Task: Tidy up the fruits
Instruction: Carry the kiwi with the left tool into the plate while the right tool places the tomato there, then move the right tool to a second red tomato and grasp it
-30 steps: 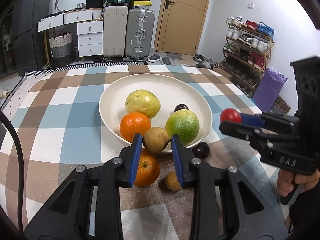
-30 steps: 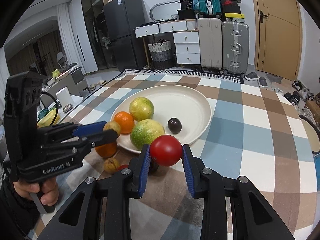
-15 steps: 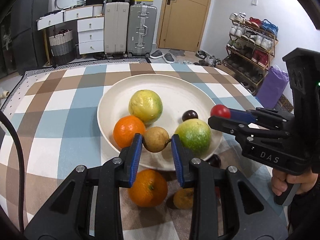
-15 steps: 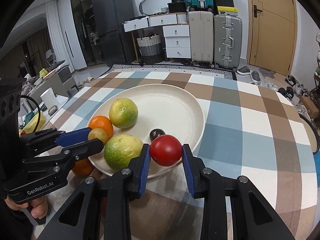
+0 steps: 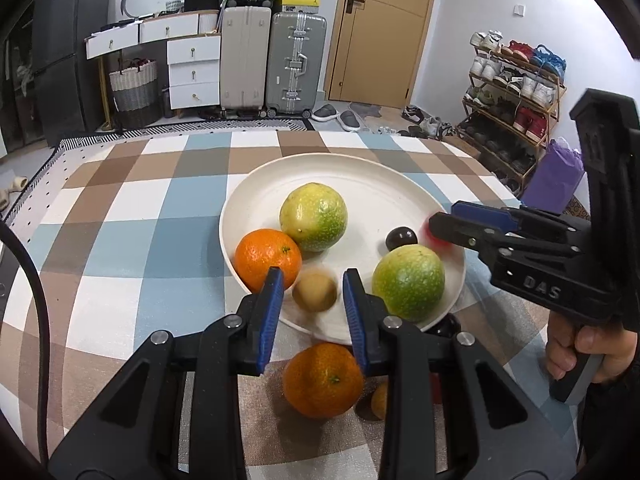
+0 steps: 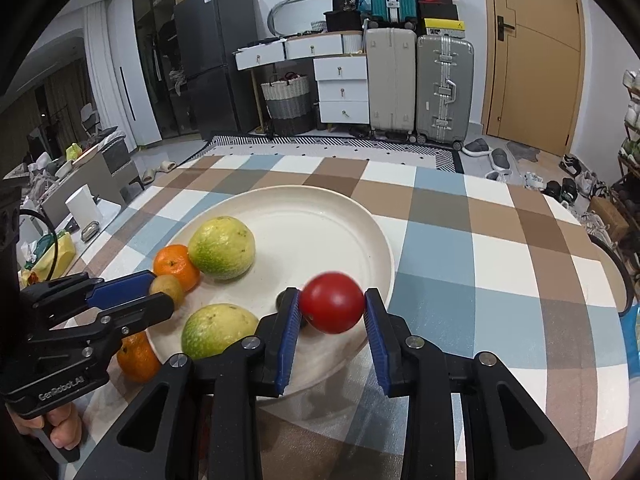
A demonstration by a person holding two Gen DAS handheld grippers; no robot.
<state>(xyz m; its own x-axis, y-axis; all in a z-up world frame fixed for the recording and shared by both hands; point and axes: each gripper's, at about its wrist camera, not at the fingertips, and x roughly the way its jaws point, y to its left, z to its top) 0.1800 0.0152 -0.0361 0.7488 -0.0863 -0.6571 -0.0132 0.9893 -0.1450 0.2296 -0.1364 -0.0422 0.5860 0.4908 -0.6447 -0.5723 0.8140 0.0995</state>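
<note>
Blue-padded left gripper (image 5: pixel 313 294) reaches level over the near rim of the cream plate (image 5: pixel 360 176), jaws spread with gaps either side of a small brown fruit (image 5: pixel 314 291) that sits blurred between them, not pinched; under the fingers on the checked tablecloth (image 5: pixel 132 216) lie an orange (image 5: pixel 323 378) and another small brown fruit (image 5: pixel 379 397), partly hidden; right gripper (image 6: pixel 331 314) comes in from the right over the plate edge, person's hand (image 5: pixel 588 350) on its handle, pads apart and the blurred red tomato (image 6: pixel 332 303) between them, contact unclear; inside the plate, near to far: green-yellow fruit (image 5: pixel 409 278), second orange (image 5: pixel 267 259), dark plum (image 5: pixel 401 237), another green-yellow fruit (image 5: pixel 313 217); beyond the table, suitcases (image 5: pixel 272 64) and a wooden door (image 5: pixel 380 32).
</note>
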